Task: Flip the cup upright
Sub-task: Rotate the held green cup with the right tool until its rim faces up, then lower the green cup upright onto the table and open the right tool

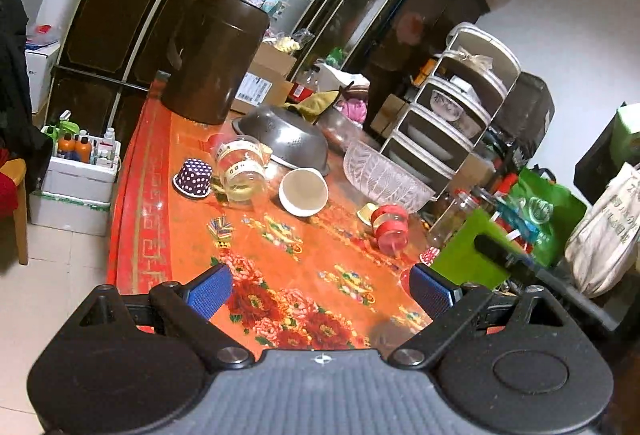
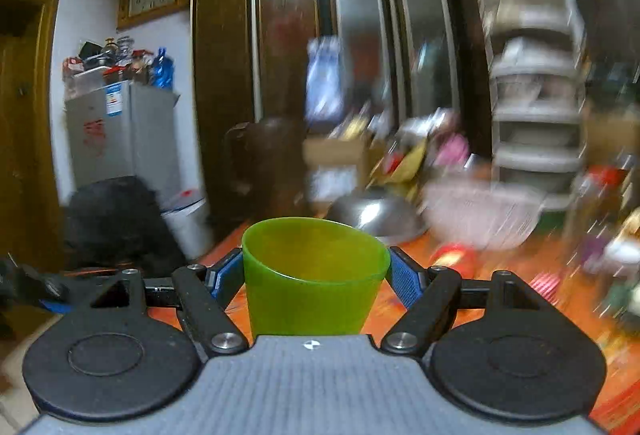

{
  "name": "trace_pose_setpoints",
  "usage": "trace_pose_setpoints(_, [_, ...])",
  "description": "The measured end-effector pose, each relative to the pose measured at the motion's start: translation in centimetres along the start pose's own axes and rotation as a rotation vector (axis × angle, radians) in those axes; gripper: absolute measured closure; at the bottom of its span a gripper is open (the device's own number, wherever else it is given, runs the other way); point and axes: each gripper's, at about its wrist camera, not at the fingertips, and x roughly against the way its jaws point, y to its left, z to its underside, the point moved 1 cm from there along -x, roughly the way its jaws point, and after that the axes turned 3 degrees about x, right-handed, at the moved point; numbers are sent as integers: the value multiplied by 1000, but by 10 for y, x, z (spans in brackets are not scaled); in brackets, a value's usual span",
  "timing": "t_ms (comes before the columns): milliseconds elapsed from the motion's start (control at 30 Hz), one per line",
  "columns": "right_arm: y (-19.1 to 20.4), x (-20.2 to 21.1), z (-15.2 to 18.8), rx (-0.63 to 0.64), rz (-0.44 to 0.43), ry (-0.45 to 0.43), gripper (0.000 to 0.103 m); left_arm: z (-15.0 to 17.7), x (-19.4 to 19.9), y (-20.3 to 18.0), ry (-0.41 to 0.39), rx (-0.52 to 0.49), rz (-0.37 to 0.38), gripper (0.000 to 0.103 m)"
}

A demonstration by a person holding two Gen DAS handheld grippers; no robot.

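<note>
My right gripper [image 2: 316, 275] is shut on a green plastic cup [image 2: 312, 275], gripping its sides with the blue pads [image 2: 404, 281]. The cup stands nearly upright, mouth up, above the red flowered table [image 2: 460, 299]. The view behind it is motion-blurred. In the left wrist view the same green cup [image 1: 468, 255] shows at the right table edge, held by the other gripper's dark finger. My left gripper [image 1: 320, 291] is open and empty, low over the near part of the table [image 1: 280, 259].
On the table lie a white cup on its side [image 1: 303, 192], a polka-dot cup upside down [image 1: 193, 178], a glass jar on its side [image 1: 242, 173], a red jar [image 1: 390, 227], a steel bowl upside down [image 1: 282, 139], a clear glass bowl [image 1: 384, 177], a brown bucket [image 1: 214, 55] and a tiered rack [image 1: 452, 107].
</note>
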Motion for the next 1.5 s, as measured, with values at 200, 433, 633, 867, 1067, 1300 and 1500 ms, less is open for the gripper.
trace_pose_setpoints(200, [6, -14, 49, 45, 42, -17, 27, 6, -5, 3, -1, 1, 28, 6])
trace_pose_setpoints(433, [8, -25, 54, 83, 80, -44, 27, 9, -11, 10, 7, 10, 41, 6])
trace_pose_setpoints(633, [5, -50, 48, 89, 86, 34, 27, 11, -16, 17, 11, 37, 50, 6])
trace_pose_setpoints(867, [10, -59, 55, 105, 86, 103, 27, 11, -22, 22, 17, 51, 51, 6])
trace_pose_setpoints(1067, [5, -60, 52, 76, 86, 127, 27, 15, -27, 23, 39, 57, 48, 6])
trace_pose_setpoints(1300, [3, -59, 50, 43, 64, 144, 26, 18, -28, 23, 51, 59, 33, 6])
trace_pose_setpoints(1500, [2, -58, 51, 25, 45, 156, 26, 22, -29, 21, 63, 60, 30, 6])
